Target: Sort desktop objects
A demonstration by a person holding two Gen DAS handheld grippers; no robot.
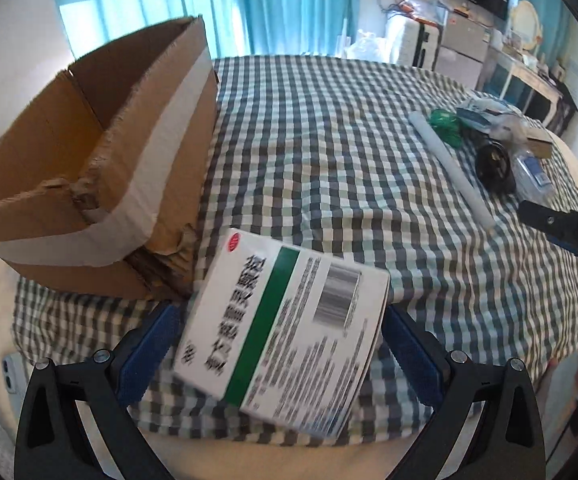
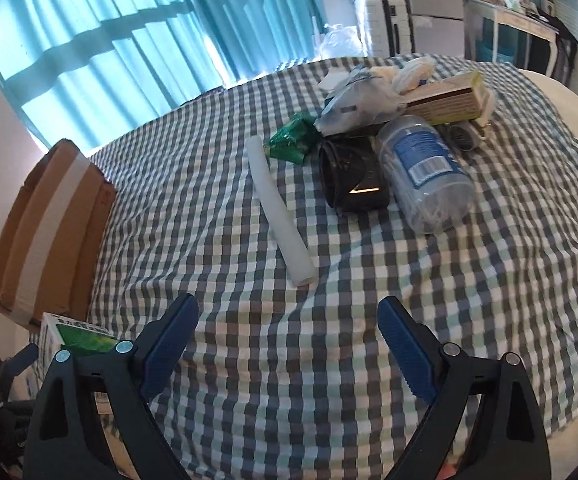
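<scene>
A white medicine box with a green stripe hangs tilted above the checked tablecloth. My left gripper is shut on it, a blue pad on each side. It is just to the right of the open cardboard box. My right gripper stands open over bare cloth with nothing between its fingers. A white foam tube lies a little ahead of it. The medicine box also shows in the right wrist view, at the lower left.
Beyond the tube lies a pile: a green packet, a black band, a clear jar on its side, a plastic bag and a long yellowish carton. The cardboard box stands at the table's left edge.
</scene>
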